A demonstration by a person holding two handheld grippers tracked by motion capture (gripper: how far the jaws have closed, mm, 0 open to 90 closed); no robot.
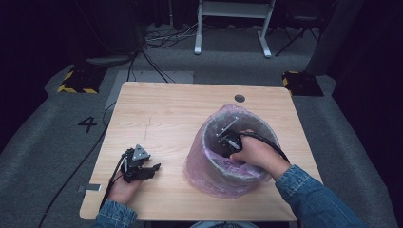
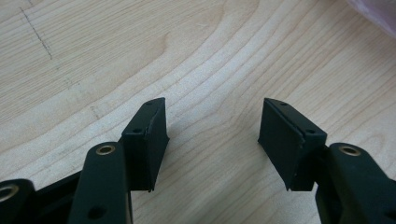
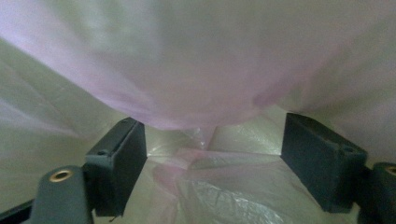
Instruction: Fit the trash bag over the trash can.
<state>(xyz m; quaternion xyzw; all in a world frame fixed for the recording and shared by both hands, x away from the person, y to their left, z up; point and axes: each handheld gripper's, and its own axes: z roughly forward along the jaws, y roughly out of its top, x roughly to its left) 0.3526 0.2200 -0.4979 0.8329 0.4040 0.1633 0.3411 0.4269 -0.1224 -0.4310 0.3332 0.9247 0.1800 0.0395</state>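
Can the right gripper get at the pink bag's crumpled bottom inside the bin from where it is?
Probably yes. The right gripper is already down inside the bin, jaws open, with the crumpled pink bag lying loose between and just ahead of them; nothing else blocks it.

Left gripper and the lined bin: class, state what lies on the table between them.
Nothing: the high view shows bare wooden table between the left gripper and the bin lined with a pink bag.

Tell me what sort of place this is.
Probably a lab or studio set up for recording, not a home: a lone wooden table on grey carpet, hazard-striped floor blocks, cables across the floor, and dark curtains around. On the table is a bin lined with a pink bag.
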